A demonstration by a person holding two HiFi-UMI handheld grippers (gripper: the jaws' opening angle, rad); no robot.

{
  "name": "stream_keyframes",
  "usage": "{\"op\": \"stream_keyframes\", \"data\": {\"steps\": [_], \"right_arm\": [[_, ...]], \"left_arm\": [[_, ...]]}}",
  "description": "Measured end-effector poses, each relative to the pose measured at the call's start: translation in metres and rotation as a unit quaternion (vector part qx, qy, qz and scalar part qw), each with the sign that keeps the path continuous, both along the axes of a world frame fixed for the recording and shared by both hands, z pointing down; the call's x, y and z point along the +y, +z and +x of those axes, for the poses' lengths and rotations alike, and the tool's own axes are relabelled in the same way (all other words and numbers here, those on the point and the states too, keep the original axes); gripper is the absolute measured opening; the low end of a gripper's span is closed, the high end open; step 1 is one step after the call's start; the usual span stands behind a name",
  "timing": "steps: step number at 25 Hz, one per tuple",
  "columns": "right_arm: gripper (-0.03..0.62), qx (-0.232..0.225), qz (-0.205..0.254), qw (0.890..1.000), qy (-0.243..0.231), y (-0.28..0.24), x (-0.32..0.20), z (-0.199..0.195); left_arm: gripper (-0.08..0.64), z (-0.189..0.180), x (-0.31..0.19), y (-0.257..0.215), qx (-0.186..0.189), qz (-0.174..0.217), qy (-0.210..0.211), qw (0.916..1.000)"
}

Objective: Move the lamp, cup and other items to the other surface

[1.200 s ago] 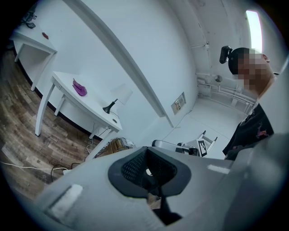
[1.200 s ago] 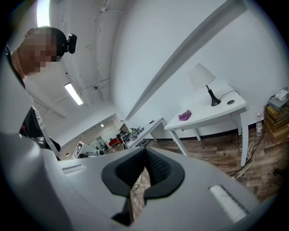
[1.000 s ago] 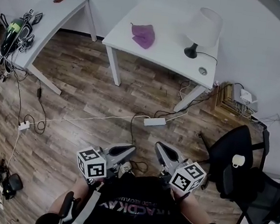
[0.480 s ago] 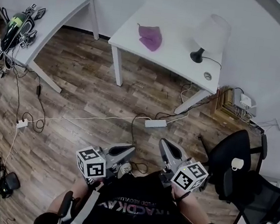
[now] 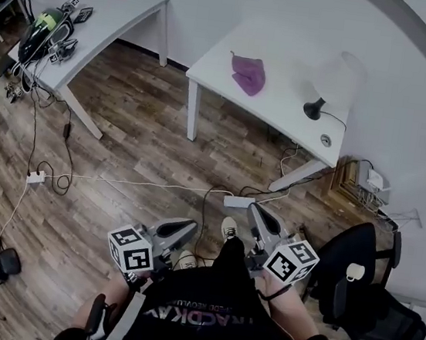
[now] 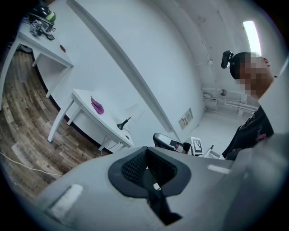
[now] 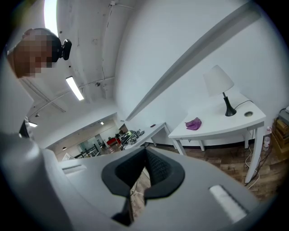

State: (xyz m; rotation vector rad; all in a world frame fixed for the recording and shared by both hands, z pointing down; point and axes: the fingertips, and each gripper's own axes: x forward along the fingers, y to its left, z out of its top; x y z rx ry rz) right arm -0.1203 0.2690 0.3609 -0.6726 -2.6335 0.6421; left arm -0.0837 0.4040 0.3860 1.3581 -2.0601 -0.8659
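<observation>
Grippers, grey left gripper [image 5: 183,228] and grey right gripper [image 5: 259,214], both pressed together on nothing, well short of white table [image 5: 277,108] bearing white-shaded black-based lamp [image 5: 335,79], white cup [image 5: 354,271] apart on black office chair [image 5: 368,318]; likely hazard: top-heavy lamp tipping if pinched low.

Brown plank floor [image 5: 139,140] is running under two white tables, the left table [image 5: 116,16] and the right table [image 5: 283,108], both sitting against a plain white wall [image 5: 242,6]. A black office chair [image 5: 343,248] is parking nearby, and a ceiling tube light [image 7: 74,88] is glowing.
</observation>
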Motion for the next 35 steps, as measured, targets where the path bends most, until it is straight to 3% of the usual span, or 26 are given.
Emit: {"op": "stream_keyframes", "data": {"steps": [12, 22, 29, 35], "right_arm": [[0.025, -0.013, 0.012, 0.998, -0.052, 0.003, -0.003, -0.109], [0.102, 0.002, 0.035, 0.996, -0.078, 0.026, -0.045, -0.239], [0.158, 0.016, 0.101, 0.991, -0.088, 0.061, -0.084, -0.326], [0.177, 0.029, 0.179, 0.979, -0.094, 0.104, -0.112, -0.406]], "left_arm": [[0.003, -0.042, 0.044, 0.004, 0.008, -0.008, -0.133, 0.9911], [0.003, -0.121, 0.006, 0.011, 0.028, -0.025, -0.174, 0.984], [0.003, -0.164, -0.012, 0.015, 0.046, -0.039, -0.203, 0.9774], [0.003, -0.189, -0.021, 0.027, 0.071, -0.051, -0.226, 0.9702]]}}
